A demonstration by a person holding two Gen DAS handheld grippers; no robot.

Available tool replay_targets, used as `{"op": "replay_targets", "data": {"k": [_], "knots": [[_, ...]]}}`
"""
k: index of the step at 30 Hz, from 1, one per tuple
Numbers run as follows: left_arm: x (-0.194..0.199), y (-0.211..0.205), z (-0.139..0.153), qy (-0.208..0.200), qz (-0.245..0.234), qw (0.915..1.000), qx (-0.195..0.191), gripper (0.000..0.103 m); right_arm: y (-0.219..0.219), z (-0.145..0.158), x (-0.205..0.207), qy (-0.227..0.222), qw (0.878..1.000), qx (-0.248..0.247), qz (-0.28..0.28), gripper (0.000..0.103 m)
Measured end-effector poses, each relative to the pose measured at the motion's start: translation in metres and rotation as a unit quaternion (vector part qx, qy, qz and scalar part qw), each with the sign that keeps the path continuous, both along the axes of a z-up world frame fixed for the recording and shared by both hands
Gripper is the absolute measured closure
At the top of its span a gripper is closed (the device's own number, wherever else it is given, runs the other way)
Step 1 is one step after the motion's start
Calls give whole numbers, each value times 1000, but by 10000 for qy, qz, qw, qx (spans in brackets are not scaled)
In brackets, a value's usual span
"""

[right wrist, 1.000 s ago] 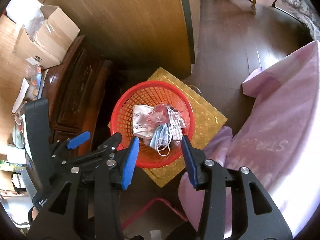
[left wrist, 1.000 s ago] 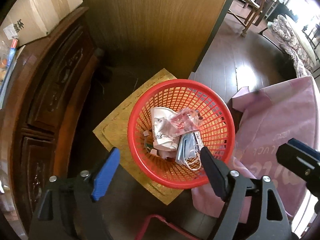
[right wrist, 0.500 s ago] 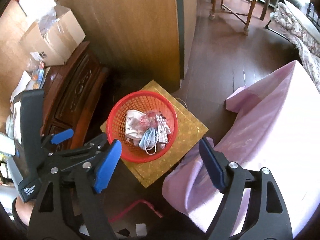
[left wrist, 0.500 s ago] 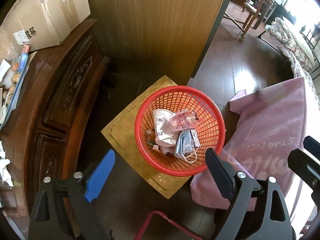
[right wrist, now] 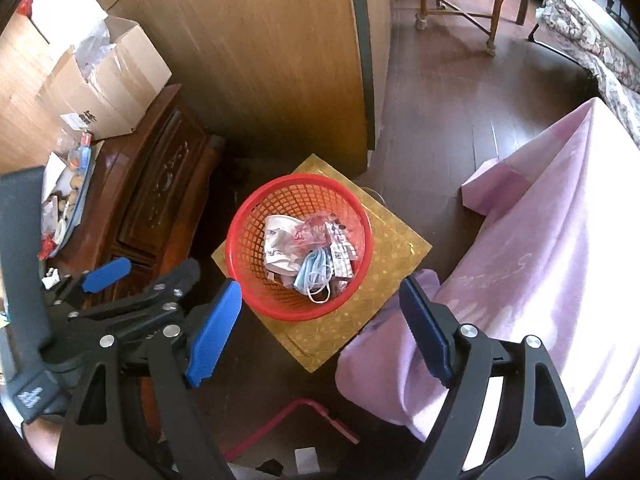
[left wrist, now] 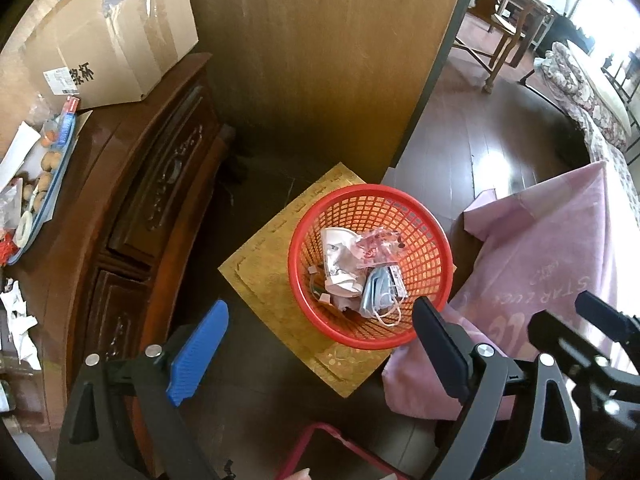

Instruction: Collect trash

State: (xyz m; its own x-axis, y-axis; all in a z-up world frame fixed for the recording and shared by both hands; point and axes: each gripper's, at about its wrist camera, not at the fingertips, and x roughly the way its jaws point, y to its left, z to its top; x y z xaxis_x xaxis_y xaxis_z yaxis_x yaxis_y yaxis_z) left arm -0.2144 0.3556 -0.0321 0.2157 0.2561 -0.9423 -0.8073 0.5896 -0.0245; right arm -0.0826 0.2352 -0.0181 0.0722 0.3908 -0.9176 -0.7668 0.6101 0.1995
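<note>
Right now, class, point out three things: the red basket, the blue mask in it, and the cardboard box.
Basket [right wrist: 240,276], right wrist view, on its near left rim.
Mask [right wrist: 310,270], right wrist view, on its pleated front.
Box [left wrist: 132,68], left wrist view, on its side panel.

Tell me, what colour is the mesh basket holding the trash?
Red. The basket shows best in the right wrist view, sitting on a gold board.

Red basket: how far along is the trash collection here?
Done: the red basket on the gold board already holds a blue face mask, crumpled paper and wrappers. In hand: nothing; left gripper and right gripper are open and empty. Left: possibly crumpled paper on the cabinet.
</note>
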Motion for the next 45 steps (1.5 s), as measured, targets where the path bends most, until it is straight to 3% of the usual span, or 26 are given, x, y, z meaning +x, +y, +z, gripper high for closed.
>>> {"op": "replay_targets", "data": {"k": [15, 45], "knots": [[4, -1, 4, 136, -43, 9998, 167, 11, -11, -20, 9, 385, 9981, 219, -434, 23], [-3, 10, -2, 244, 147, 9994, 179, 11, -12, -25, 12, 344, 9979, 42, -542, 23]]}}
